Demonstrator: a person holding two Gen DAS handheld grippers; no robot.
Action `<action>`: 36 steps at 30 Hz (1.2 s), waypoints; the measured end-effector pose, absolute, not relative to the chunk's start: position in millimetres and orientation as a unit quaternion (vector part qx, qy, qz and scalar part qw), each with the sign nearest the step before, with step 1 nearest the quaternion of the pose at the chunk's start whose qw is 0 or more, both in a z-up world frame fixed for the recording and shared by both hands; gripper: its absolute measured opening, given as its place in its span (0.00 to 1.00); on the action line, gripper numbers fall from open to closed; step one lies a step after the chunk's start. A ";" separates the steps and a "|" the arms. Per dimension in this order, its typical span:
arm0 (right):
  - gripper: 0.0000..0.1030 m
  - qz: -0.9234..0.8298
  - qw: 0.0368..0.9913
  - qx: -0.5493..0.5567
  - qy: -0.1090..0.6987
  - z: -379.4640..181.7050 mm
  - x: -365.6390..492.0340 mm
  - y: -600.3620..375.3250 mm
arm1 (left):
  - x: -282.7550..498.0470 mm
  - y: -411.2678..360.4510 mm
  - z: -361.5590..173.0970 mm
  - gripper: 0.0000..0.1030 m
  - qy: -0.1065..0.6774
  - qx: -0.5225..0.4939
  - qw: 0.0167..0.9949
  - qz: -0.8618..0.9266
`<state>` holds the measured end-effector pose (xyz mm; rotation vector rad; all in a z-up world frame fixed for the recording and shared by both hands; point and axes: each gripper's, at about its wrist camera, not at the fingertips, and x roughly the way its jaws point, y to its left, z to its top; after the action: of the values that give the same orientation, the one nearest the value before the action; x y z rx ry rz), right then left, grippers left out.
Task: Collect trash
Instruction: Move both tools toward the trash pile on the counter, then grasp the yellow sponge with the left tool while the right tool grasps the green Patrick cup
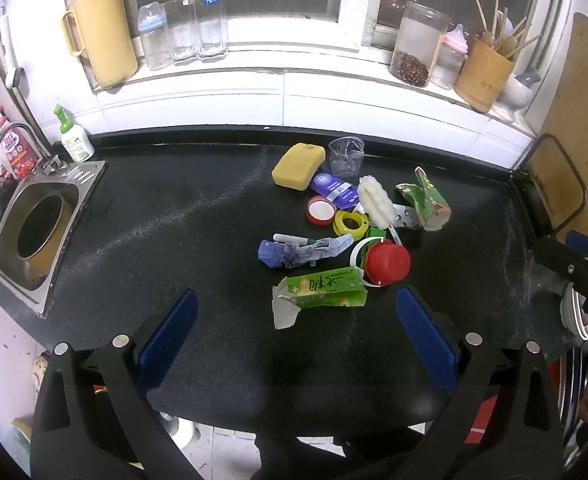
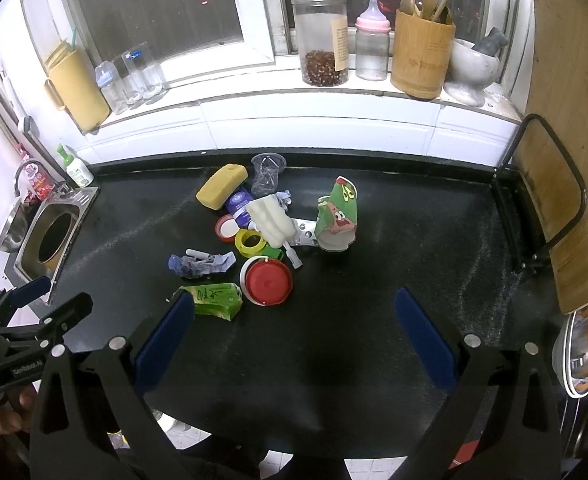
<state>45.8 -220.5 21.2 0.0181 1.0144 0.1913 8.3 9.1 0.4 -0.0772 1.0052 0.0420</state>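
Observation:
A heap of trash lies mid-counter: a torn green carton [image 1: 325, 292] [image 2: 214, 300], a red cap [image 1: 385, 262] [image 2: 268, 280], crumpled blue paper [image 1: 297, 250] [image 2: 198, 264], a yellow sponge [image 1: 297, 166] [image 2: 222, 186], a clear plastic cup [image 1: 346, 156] [image 2: 268, 172], a crushed green paper cup [image 1: 425, 200] [image 2: 337, 216] and a yellow ring [image 1: 350, 224] [image 2: 250, 242]. My left gripper [image 1: 297, 294] stands open above the counter, just short of the carton. My right gripper [image 2: 294, 296] is open too, near the red cap, holding nothing.
A steel sink plate with a round hole [image 1: 40, 232] [image 2: 54, 238] sits at the counter's left end, beside a faucet [image 1: 14, 132] and soap bottle [image 1: 76, 138]. Jars and a bamboo utensil holder [image 2: 421, 56] line the sill. A cutting board [image 2: 561, 160] leans in a rack at right.

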 end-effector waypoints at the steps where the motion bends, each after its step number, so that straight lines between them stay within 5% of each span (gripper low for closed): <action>1: 0.94 0.091 0.870 0.009 0.485 21.3 45.9 -220.2 | 8.2 9.2 0.2 0.94 0.482 -0.037 0.875 0.021; 23: 0.94 0.092 0.868 0.014 0.488 12.2 65.0 -219.7 | 30.4 12.4 -8.3 0.94 0.494 -0.036 0.868 0.019; 36: 0.94 0.071 0.848 0.032 0.524 -49.6 140.2 -231.8 | 127.9 24.4 -51.2 0.94 0.501 -0.016 0.865 -0.005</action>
<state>140.2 -231.8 -49.6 0.0682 1.1056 0.1499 127.9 24.4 -51.2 -0.0330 1.0495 -0.0105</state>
